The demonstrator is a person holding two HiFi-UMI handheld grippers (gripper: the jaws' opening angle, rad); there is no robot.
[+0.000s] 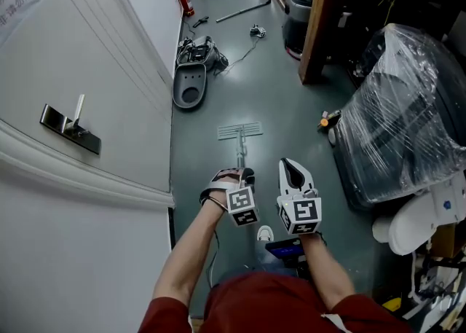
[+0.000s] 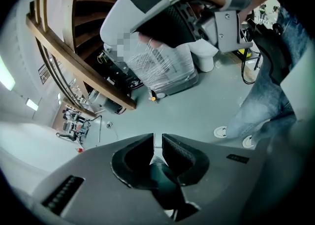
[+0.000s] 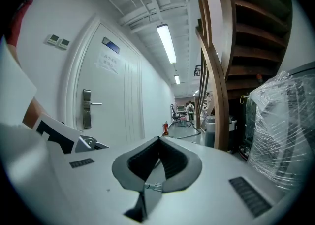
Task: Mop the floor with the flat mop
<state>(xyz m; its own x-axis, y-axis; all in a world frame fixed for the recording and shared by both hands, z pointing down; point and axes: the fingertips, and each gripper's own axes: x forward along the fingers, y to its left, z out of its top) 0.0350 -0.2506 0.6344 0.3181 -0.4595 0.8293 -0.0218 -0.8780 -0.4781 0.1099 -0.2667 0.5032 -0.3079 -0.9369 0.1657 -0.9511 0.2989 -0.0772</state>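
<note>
One flat mop point(image 1: 240, 132) on the floor point(image 1: 284, 106), my left gripper point(image 1: 234, 177) closed tight on its handle point(image 2: 158, 164), my right gripper point(image 1: 293, 170) just beside this handle, jaws together, empty.

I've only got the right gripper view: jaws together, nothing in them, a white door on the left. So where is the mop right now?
Observer: The left gripper has it. Its own view shows the jaws shut on the mop handle.
Operator: Is the mop head down on the floor?
Observer: Yes. In the head view the mop head lies flat on the grey floor, straight ahead of both grippers.
Operator: Is anything lying near its path?
Observer: A grey oval plastic shell lies on the floor ahead and to the left of the mop head, apart from it.
</note>
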